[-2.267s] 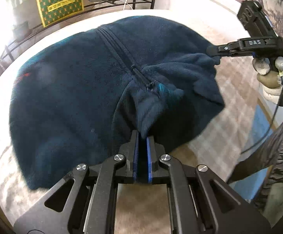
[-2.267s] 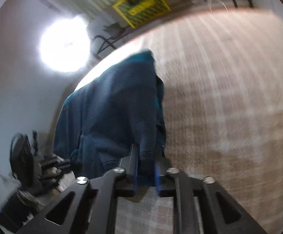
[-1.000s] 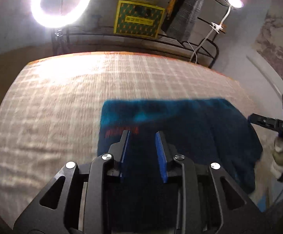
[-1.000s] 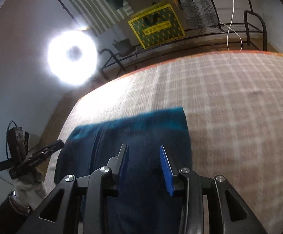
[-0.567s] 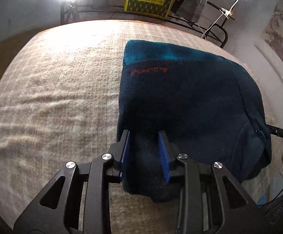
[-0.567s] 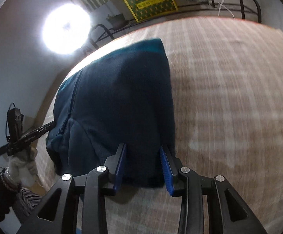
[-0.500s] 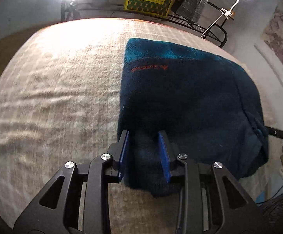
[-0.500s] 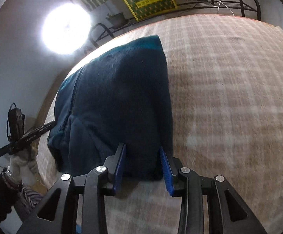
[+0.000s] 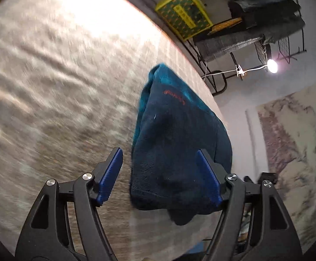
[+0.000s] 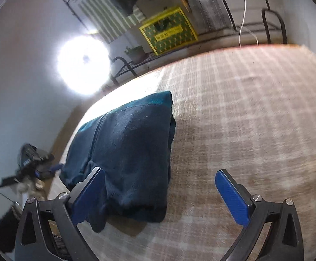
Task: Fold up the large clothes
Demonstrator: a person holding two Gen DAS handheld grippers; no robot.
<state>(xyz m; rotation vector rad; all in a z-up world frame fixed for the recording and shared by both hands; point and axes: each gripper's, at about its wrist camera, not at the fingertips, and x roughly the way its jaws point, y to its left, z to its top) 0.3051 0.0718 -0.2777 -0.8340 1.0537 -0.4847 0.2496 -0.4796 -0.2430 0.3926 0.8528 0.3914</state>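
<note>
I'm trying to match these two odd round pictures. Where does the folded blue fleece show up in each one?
Left wrist view: the blue fleece sits right of centre, its near end between the opening jaws.
Right wrist view: the blue fleece lies left of centre, beside the left blue pad.
Shared landmark: the yellow-edged green box behind the table.

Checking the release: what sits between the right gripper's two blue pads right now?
In the right wrist view, the right gripper is opening: the folded fleece's near corner lies by the left pad, bare checked cloth toward the other.
</note>
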